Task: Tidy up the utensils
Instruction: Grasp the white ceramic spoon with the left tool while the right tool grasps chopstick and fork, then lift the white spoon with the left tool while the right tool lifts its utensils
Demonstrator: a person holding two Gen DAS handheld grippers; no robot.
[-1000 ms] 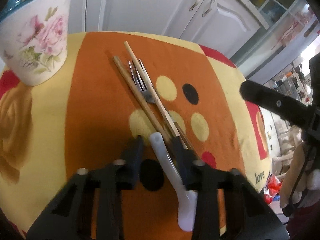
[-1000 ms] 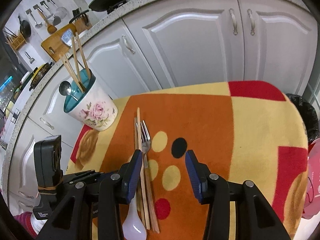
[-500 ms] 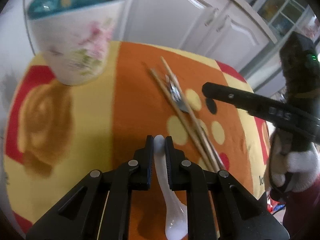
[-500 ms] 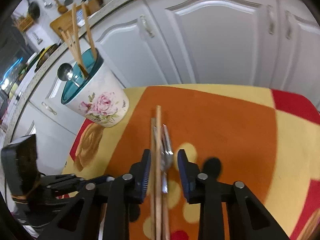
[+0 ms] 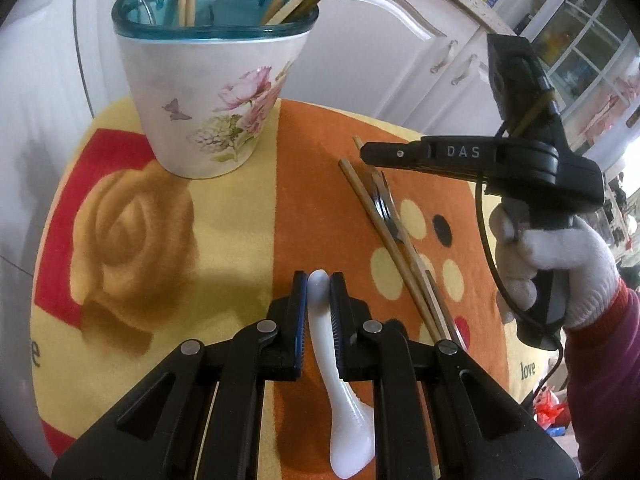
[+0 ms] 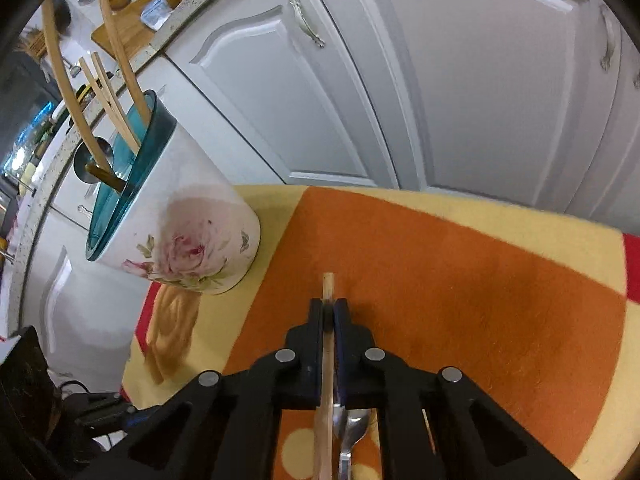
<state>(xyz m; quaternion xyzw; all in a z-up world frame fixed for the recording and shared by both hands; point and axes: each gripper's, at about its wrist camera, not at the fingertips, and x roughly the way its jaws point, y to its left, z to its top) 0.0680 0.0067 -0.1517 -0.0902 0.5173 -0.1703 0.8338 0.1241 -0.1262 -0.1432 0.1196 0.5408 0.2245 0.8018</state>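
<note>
While the left gripper clamps the white spoon by its handle, the right gripper has just closed on a wooden chopstick, a fork lying just beside it. Both work over a patterned cloth; the floral utensil holder stands at eleven o'clock of the spoon.
</note>
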